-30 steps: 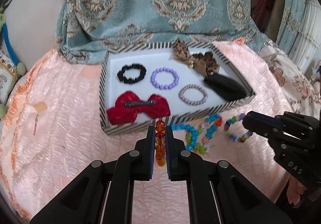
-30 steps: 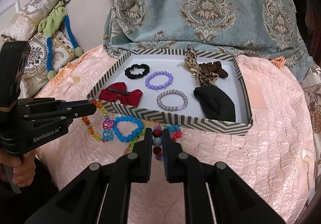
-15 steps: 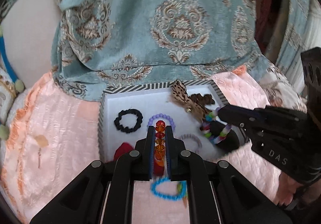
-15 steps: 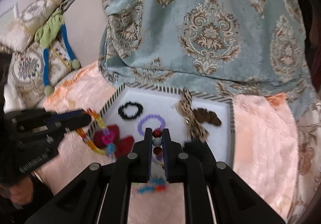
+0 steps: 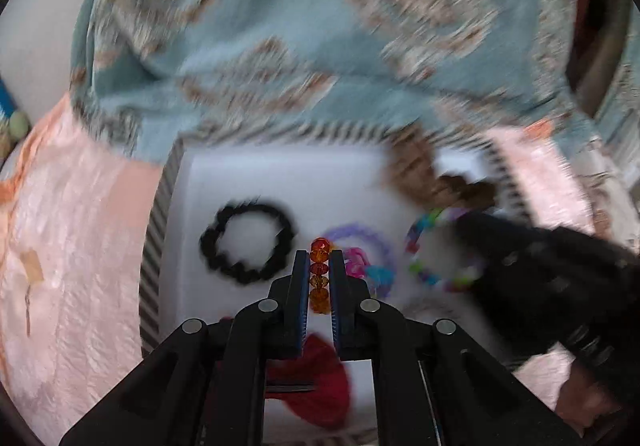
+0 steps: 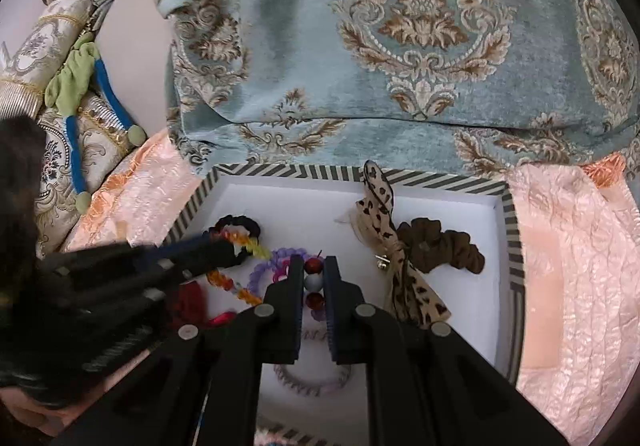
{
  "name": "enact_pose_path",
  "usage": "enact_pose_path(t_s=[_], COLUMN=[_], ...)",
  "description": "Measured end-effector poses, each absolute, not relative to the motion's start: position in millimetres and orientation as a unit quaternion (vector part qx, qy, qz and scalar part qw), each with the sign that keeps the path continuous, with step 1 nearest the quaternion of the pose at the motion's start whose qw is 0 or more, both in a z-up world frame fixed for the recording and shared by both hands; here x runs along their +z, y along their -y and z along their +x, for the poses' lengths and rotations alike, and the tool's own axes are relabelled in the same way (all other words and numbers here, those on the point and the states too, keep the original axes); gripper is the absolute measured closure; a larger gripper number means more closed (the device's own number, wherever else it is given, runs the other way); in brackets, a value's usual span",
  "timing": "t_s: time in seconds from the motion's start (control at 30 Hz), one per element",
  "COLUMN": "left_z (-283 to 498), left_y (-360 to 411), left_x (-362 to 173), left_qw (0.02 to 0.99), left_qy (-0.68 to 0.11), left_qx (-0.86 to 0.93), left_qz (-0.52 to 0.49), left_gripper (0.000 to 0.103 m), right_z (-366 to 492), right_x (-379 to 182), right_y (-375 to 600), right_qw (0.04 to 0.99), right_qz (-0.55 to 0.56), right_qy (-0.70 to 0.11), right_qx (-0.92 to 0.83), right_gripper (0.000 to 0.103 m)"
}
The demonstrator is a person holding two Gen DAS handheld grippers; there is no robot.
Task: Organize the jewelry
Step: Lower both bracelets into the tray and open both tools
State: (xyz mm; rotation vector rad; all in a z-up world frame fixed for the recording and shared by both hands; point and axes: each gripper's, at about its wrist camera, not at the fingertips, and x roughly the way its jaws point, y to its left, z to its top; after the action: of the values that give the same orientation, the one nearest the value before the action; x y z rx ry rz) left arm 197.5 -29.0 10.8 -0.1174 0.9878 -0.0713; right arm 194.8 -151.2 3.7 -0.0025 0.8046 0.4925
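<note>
My left gripper (image 5: 319, 266) is shut on an orange and red bead bracelet (image 5: 319, 278) and holds it over the striped tray (image 5: 154, 246). My right gripper (image 6: 313, 278) is shut on a multicoloured bead bracelet (image 6: 313, 282), which also shows in the left wrist view (image 5: 436, 250), over the tray (image 6: 508, 222). In the tray lie a black scrunchie (image 5: 246, 242), a purple bead bracelet (image 5: 360, 242), a red bow (image 5: 316, 386), a leopard ribbon bow (image 6: 384, 238), a brown scrunchie (image 6: 444, 246) and a pale mauve bracelet (image 6: 312, 382). The left wrist view is blurred.
The tray rests on a pink quilted cover (image 6: 580, 246). A blue-green damask cloth (image 6: 400, 26) hangs behind the tray. Embroidered cushions with a green and blue tassel cord (image 6: 76, 86) lie at the far left.
Both grippers have lifted their bracelets off the pink cover and carried them forward over the tray. The two grippers now sit close together above the tray's middle.
</note>
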Motion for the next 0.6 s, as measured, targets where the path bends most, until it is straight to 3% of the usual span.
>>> enact_pose_path(t_s=[0.6], left_z=[195], left_y=[5], left_x=[-16], left_qw=[0.859], left_qy=[-0.511], left_qx=[0.030], left_qz=[-0.028], left_gripper=[0.103], right_z=[241], right_x=[-27], right_y=[170], right_qw=[0.890], right_qz=[0.009], right_qy=[-0.419], right_qx=[0.180], right_gripper=[0.090])
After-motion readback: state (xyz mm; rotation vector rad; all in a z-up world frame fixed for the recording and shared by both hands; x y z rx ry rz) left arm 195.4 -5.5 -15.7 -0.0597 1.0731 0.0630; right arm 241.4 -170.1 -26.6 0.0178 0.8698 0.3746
